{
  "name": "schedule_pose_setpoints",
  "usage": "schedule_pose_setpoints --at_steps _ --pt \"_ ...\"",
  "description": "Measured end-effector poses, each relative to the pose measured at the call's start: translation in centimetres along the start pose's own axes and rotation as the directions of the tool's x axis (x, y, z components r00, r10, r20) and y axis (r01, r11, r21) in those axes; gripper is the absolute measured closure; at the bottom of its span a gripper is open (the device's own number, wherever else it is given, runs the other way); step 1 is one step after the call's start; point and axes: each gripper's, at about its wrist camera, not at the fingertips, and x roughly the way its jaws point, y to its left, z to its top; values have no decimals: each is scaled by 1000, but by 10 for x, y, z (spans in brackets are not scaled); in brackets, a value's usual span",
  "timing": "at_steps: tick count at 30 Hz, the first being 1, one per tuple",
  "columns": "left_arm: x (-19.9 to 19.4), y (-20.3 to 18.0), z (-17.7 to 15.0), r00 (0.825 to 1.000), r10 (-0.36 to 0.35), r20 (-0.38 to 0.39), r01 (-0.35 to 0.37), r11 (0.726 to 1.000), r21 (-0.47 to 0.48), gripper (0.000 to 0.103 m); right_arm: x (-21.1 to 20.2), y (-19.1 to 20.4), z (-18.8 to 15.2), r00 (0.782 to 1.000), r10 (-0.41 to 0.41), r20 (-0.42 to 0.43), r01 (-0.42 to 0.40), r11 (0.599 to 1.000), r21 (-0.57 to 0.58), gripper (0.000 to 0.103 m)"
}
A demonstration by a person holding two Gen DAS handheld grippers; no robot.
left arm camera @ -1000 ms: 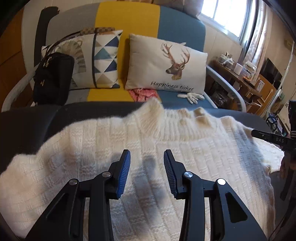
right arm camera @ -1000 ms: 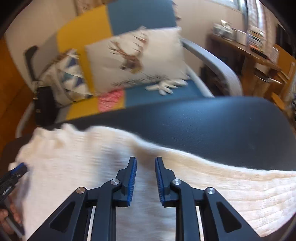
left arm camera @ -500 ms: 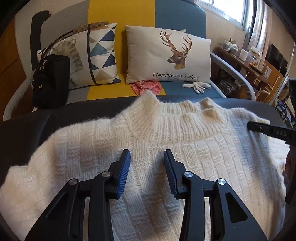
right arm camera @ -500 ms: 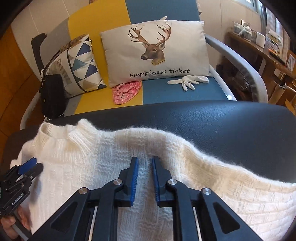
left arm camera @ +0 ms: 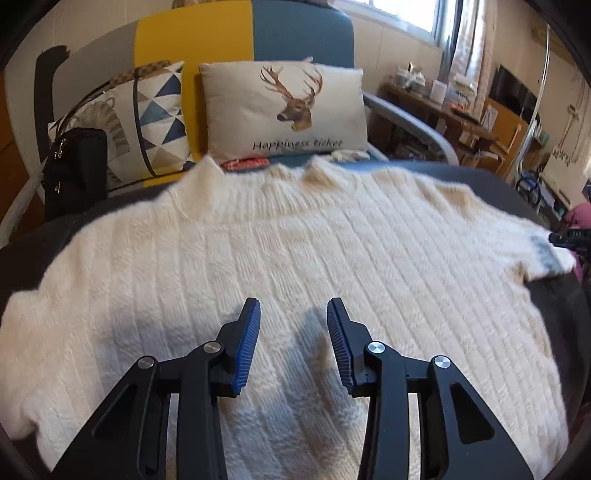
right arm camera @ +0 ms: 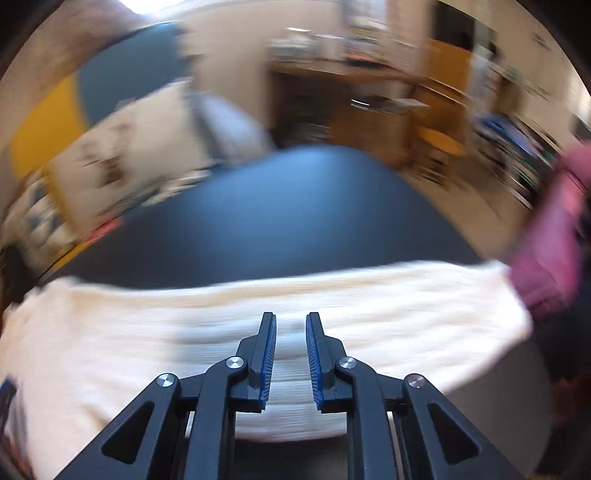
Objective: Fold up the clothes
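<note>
Flat, sweater [left arm camera: 295, 258] collar toward sofa [left arm camera: 258, 33]

Black hand-held gripper [left arm camera: 293, 314], blue ribbed pads [left arm camera: 248, 345]

Behind sits a sofa [left arm camera: 303, 33], deer cushion [left arm camera: 284, 107] beside triangle cushion [left arm camera: 155, 122], black bag [left arm camera: 75, 166] at left, cluttered desk [left arm camera: 443, 107] right.

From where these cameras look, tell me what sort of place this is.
Most likely a home living room. A yellow-and-blue sofa holds a deer-print cushion and a black handbag, a cluttered wooden side table stands under a window, and a cream knit sweater lies spread on a dark surface.
</note>
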Motion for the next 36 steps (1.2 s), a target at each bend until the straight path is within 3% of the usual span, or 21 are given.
schedule_pose_setpoints --at_steps 1,3,6,8,11,17,19,22,25,27,29,33,36 --pt "2 -1 -2 1000 10 -3 -10 1000 5 63 8 -16 1 999 -35 -23 36 999 27 89" --pt "2 -3 -1 1000 21 -6 -21 1000 7 63 10 -39 0 1000 14 16 -15 997 78 91" --pt "3 -5 0 999 36 -9 -36 999 -1 62 8 -48 -1 1000 25 17 -27 995 100 96" --pt "3 -7 -1 999 48 -10 -48 999 1 62 4 -41 1 1000 0 5 -1 996 88 93" --pt "-1 -7 -1 999 42 -6 -42 999 -19 62 -17 -12 -5 995 70 66 -69 998 -12 89" --pt "-42 -12 -12 999 -22 43 23 999 -32 62 -4 37 -28 999 38 -32 -44 981 -189 88" --pt "-61 -16 -23 997 -52 52 53 999 -12 62 -17 51 -34 996 88 -34 -93 975 -200 85" --pt "-84 -20 -45 995 -90 41 90 996 7 62 -53 92 -59 969 242 -42 -243 925 -290 85" --pt "-101 -28 -69 996 -84 28 83 996 29 62 -89 149 -104 917 382 -115 -395 822 -410 84" --pt "-111 -30 -85 997 -75 22 74 997 27 62 -104 178 -136 895 417 -160 -441 768 -465 84" --pt "-120 -27 -96 998 -60 21 60 998 12 62 -111 200 -164 881 429 -197 -468 740 -483 84" --pt "-130 -13 -120 1000 -14 -6 14 999 -50 62 -103 213 -191 885 400 -238 -465 737 -490 84" --pt "-132 0 -136 999 22 -29 -25 995 -98 62 -87 204 -200 916 329 -228 -400 759 -514 83"
